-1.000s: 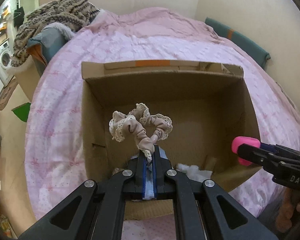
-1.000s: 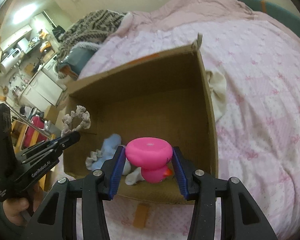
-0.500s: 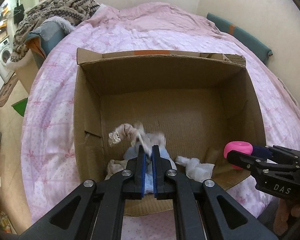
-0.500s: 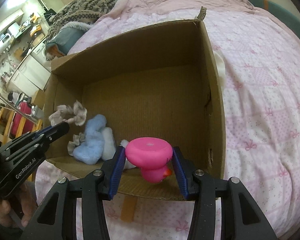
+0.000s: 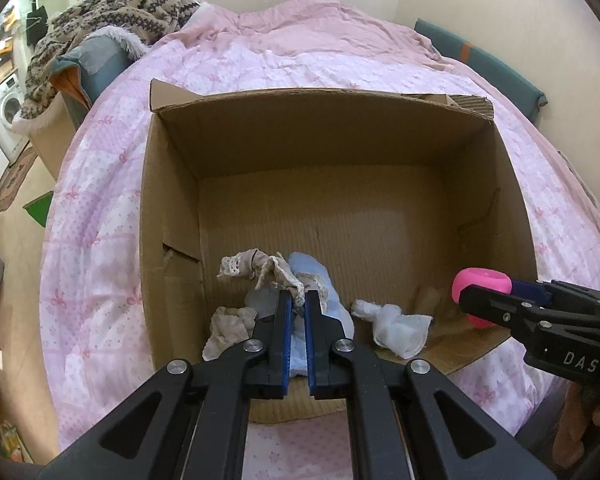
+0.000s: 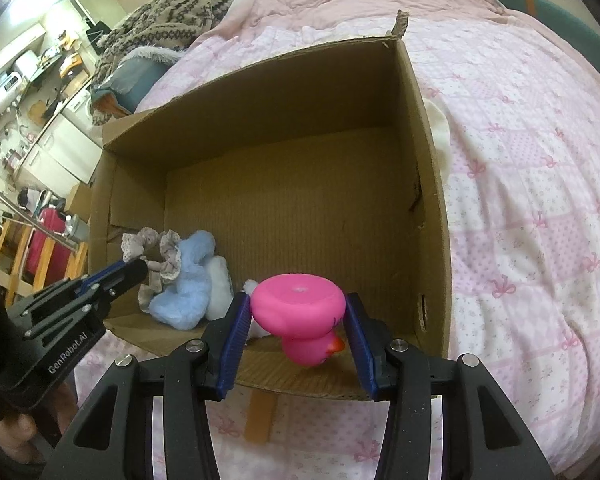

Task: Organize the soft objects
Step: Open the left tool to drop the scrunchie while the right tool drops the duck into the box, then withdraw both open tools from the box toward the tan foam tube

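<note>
Step in hand: placing soft things into the cardboard box on the pink-quilted bed.
Left tool: blue pads drawn nearly together, pinching a fold of the lace-trimmed beige scrunchie, low inside the box over the blue plush toy.
Right tool: clamped on the pink rubber duck, held upside down over the box's near edge, orange beak pointing right.
Already in the box: blue plush, a second beige scrunchie at the near-left corner, a white crumpled cloth.
Next for the left: likely part the pads and let the scrunchie drop beside the plush.
Next for the right: carry the duck further in over bare floor, then let go.
Risk: lace may snag on a pad.
</note>
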The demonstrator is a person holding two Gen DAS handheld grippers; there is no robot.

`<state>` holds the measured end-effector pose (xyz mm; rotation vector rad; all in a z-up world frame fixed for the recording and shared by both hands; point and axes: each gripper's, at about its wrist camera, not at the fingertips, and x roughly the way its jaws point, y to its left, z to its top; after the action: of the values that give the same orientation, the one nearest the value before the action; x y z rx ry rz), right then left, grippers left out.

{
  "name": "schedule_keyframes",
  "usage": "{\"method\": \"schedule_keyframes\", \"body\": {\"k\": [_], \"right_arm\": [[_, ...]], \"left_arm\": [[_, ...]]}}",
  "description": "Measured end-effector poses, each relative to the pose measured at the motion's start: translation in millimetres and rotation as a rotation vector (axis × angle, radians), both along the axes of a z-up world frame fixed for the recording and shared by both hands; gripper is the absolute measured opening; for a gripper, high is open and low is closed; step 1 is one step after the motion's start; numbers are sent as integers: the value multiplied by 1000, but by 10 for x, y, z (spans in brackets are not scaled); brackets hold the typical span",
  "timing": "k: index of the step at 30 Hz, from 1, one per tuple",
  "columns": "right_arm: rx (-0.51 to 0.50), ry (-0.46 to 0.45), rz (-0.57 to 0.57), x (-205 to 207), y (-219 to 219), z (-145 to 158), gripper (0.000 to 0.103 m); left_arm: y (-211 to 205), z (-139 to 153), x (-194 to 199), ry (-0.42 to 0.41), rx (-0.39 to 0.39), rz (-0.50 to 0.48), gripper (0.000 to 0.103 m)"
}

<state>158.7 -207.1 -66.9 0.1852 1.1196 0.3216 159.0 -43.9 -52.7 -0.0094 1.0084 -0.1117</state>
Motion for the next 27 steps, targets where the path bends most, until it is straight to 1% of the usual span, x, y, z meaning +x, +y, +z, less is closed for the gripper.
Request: {"method": "schedule_keyframes", "body": {"k": [5, 7, 9, 11, 13, 14, 15, 17, 19, 22, 24, 26, 27], "right_arm": [[13, -6, 10, -11, 17, 8, 50], [28, -7, 10, -11, 12, 11, 50], [31, -11, 8, -9, 6, 16, 50], [27, -12, 0, -4, -4, 15, 50], [36, -9, -3, 1, -12, 12, 50], [37, -11, -3, 1, -12, 14, 50], [37, -14, -2, -3, -9, 19, 50], [45, -17, -3, -8, -13, 26, 50], [54, -18, -2, -8, -23, 35, 50], [72, -26, -5, -14, -39, 59, 50], [88, -34, -6, -14, -48, 81, 55], [100, -45, -10, -25, -61, 105, 57], [107, -49, -13, -30, -68, 117, 62]], "left_arm": [[-2, -12, 1, 12, -6, -7, 7], [-7, -10, 3, 15, -13, -11, 10], [-10, -2, 2, 13, -12, -12, 17], [-6, 7, 6, 10, -9, -4, 22], [10, 18, 4, 5, -6, 11, 31], [21, 26, 4, 1, -8, 19, 42], [31, 40, 2, -3, -12, 27, 56], [65, 89, -14, -23, -28, 43, 63], [79, 155, -33, -53, -45, 43, 64], [66, 185, -34, -62, -35, 37, 66], [64, 181, -28, -57, -31, 37, 66], [62, 179, -26, -52, -29, 39, 66], [65, 185, -28, -54, -27, 40, 66]]}}
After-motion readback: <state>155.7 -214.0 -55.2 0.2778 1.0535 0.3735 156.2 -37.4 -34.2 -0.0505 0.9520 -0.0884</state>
